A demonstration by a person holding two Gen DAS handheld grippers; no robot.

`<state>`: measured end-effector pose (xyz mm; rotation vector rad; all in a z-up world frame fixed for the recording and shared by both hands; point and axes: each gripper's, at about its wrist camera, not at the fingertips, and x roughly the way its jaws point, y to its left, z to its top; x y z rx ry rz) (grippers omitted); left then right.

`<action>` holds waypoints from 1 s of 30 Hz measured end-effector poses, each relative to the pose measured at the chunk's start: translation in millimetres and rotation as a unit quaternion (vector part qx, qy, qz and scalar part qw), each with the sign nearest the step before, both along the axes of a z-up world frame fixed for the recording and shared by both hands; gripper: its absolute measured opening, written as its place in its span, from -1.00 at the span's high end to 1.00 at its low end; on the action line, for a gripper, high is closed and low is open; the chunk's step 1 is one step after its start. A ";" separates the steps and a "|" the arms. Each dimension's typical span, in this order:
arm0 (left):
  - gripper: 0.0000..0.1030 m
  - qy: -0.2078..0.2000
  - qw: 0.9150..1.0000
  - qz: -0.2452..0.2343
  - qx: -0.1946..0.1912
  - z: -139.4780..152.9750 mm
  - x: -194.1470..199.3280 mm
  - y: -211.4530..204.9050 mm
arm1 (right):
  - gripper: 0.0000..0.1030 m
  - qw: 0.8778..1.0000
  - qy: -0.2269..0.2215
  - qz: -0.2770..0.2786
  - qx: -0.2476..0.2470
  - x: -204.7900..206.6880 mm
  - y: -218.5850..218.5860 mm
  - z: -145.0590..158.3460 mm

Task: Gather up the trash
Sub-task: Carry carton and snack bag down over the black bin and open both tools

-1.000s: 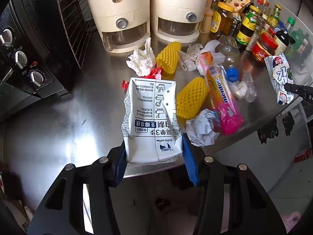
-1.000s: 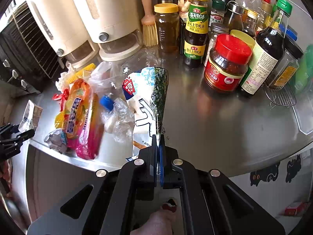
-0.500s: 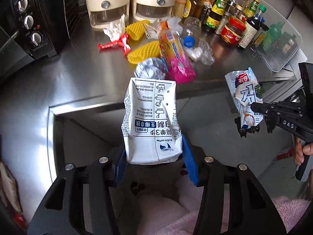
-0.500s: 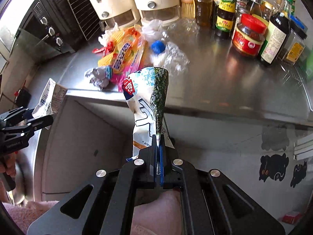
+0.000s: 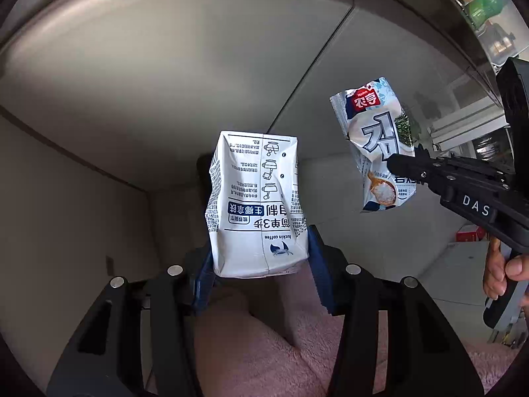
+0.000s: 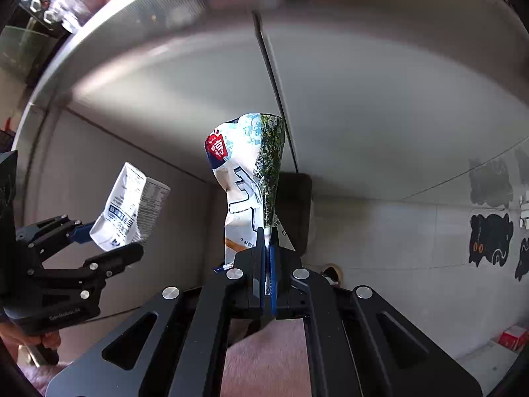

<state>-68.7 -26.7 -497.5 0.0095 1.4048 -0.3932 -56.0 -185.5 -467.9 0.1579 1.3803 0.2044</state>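
Note:
My left gripper (image 5: pixel 261 264) is shut on a crumpled white milk carton (image 5: pixel 256 205) with blue print, held upright between the blue pads. The carton (image 6: pixel 130 206) and left gripper (image 6: pixel 105 244) also show at the left of the right wrist view. My right gripper (image 6: pixel 266 248) is shut on the lower edge of a white and green seaweed snack wrapper (image 6: pixel 249 178). That wrapper (image 5: pixel 377 145) and the right gripper (image 5: pixel 401 162) appear at the right of the left wrist view. Both grippers point steeply down, below the steel counter's edge, in front of grey cabinet fronts.
The steel counter edge (image 6: pixel 139 10) runs across the top, with a plastic bottle (image 6: pixel 71 1) on it. Grey cabinet doors (image 5: pixel 165 82) fill the background. A dark bin-like shape (image 6: pixel 297 205) stands below. Pink fuzzy fabric (image 5: pixel 264 347) lies underneath. Black cat stickers (image 6: pixel 491 238) mark the wall.
Both grippers have dropped from above the counter to below its edge, each carrying its piece of trash. The counter's clutter has slid out of view at the top.

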 end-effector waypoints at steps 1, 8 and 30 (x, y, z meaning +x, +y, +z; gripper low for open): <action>0.06 0.002 1.000 -0.001 0.000 -11.9 1.2 -2.0 | 0.93 1.000 0.007 -0.004 0.007 1.8 0.2 -11.5; 0.06 0.032 0.999 0.002 0.004 -83.2 7.8 -17.0 | 0.93 0.995 0.069 -0.050 0.050 16.3 1.4 -85.7; -0.47 0.033 0.999 0.023 0.030 -97.4 35.1 -10.9 | -0.38 0.987 0.101 -0.108 0.061 47.3 -6.6 -110.2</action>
